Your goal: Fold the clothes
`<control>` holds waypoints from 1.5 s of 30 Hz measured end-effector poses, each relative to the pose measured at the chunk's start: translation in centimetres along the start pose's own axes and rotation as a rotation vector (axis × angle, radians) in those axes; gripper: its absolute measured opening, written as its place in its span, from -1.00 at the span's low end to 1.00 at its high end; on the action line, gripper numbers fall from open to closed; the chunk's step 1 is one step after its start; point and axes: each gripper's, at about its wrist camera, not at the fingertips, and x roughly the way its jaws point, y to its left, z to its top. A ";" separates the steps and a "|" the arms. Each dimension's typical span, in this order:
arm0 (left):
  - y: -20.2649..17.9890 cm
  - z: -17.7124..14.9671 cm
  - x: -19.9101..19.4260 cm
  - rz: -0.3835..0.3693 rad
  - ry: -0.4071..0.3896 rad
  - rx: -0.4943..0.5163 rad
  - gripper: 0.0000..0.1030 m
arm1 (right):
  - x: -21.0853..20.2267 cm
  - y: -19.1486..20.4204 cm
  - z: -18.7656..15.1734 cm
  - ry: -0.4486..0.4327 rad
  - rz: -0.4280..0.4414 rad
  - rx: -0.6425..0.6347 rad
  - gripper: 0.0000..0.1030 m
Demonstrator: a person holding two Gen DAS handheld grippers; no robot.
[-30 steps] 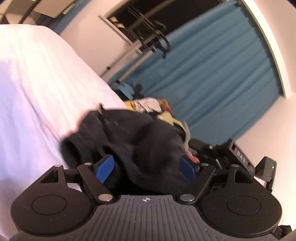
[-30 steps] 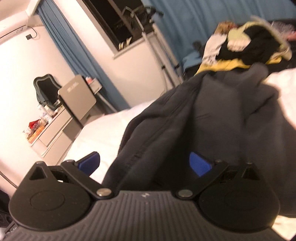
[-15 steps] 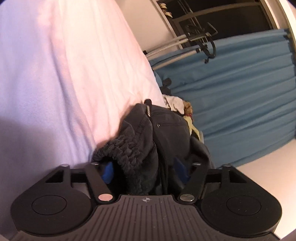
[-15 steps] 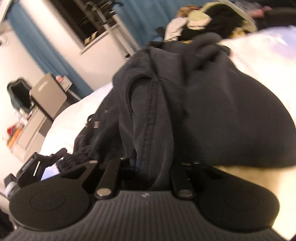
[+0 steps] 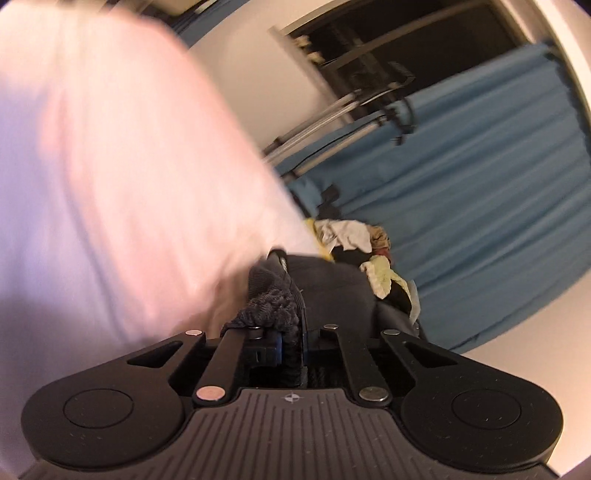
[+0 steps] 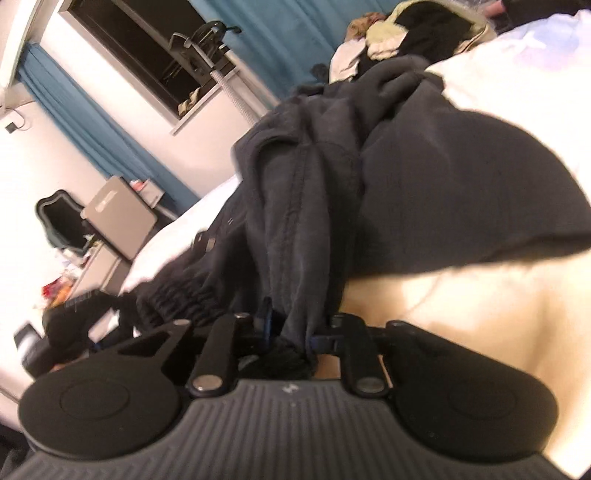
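Left wrist view: left gripper (image 5: 291, 341) has its jaws drawn close together, pinching the gathered ribbed waistband (image 5: 269, 306) of a dark sweatpants garment (image 5: 332, 291). The bunched elastic edge sits right between the blue pads (image 5: 277, 341) and bulges up just above them. The rest of the garment runs forward from the jaws, lying on the white bedsheet (image 5: 129, 184), which fills the left half of the view, heavily blurred. A small metal-tipped drawstring end (image 5: 282, 258) shows at the far edge of the waistband. Just beyond the garment, a pile of mixed clothes (image 5: 365, 247), yellow, white and dark pieces. Behind that, blue curtain (image 5: 480, 184) and a dark window (image 5: 388, 48) with a metal stand (image 5: 332, 110) in front.

Right wrist view: right gripper (image 6: 290, 334) jaws nearly together, clamped on a fold of the same dark sweatpants (image 6: 424, 177). Fabric passes straight between the fingers and hangs a little below them toward the camera. A stitched seam (image 6: 284, 221) runs up from the jaws. Gathered waistband (image 6: 177, 295) lies just left of the jaws. Garment spreads forward and right over the white sheet (image 6: 461, 306). Clothes pile (image 6: 406, 29) at top, beyond the garment. Left background: blue curtain (image 6: 92, 140), window (image 6: 147, 62), desk with an open laptop (image 6: 118, 218), dark chair (image 6: 59, 218).
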 end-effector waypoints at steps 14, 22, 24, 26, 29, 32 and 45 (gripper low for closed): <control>-9.6 23.5 -5.0 0.051 -0.025 0.368 -0.81 | 7.4 19.3 -5.8 0.200 0.527 0.023 -0.68; 3.2 27.7 1.9 0.332 0.052 0.339 -0.80 | 21.6 25.0 -12.6 0.439 0.545 -0.017 -0.71; 6.0 27.5 3.3 0.337 0.057 0.326 -0.80 | 24.3 23.6 -14.1 0.489 0.502 0.010 -0.77; 7.7 27.2 4.4 0.329 0.057 0.338 -0.80 | 25.6 22.1 -14.8 0.509 0.527 0.075 -0.81; 8.9 26.8 4.8 0.304 0.078 0.364 -0.76 | 25.7 22.1 -14.8 0.510 0.551 0.068 -0.81; 9.6 26.7 4.4 0.263 0.138 0.366 0.22 | 25.2 22.5 -14.4 0.525 0.561 0.056 -0.69; 1.9 18.6 -6.4 0.230 0.139 0.606 0.95 | 10.9 20.3 -9.1 0.401 0.445 -0.399 0.33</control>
